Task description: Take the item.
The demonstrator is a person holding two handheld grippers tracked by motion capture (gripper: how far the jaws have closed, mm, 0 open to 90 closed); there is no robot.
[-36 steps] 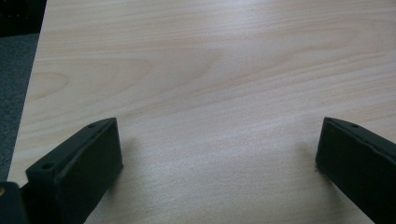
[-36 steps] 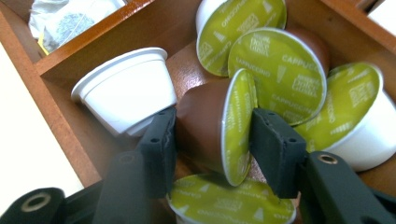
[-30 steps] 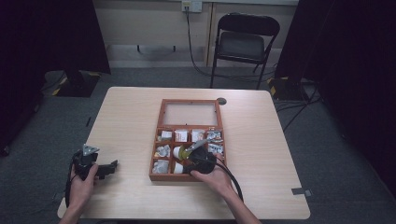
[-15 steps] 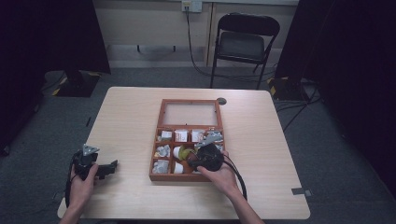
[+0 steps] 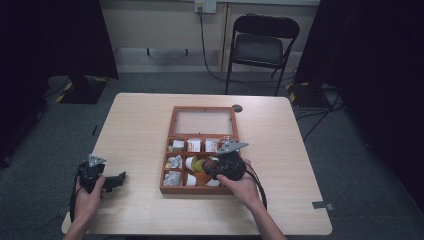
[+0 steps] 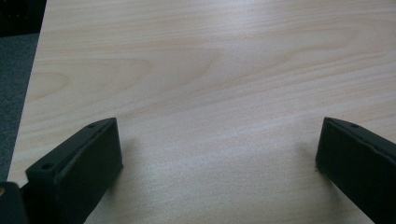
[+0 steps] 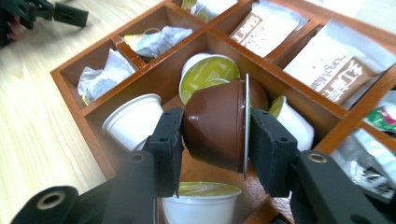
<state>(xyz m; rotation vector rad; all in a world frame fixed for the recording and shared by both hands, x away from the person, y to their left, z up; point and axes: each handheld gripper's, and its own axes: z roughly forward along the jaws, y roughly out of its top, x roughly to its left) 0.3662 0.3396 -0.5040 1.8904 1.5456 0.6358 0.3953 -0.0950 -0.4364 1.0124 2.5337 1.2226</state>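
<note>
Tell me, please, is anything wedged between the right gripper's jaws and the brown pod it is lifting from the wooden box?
Nothing visible is. The right gripper has both jaws pressed directly on the brown pod, one on its base and one on its foil lid. White pods sit around and below it in the wooden box, apart from the jaws.

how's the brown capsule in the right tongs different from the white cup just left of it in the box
The brown capsule lies on its side, clamped in the right tongs; the white cup sits in the wooden box, ungripped. One is dark brown, the other white. Both are small tapered pods.
</note>
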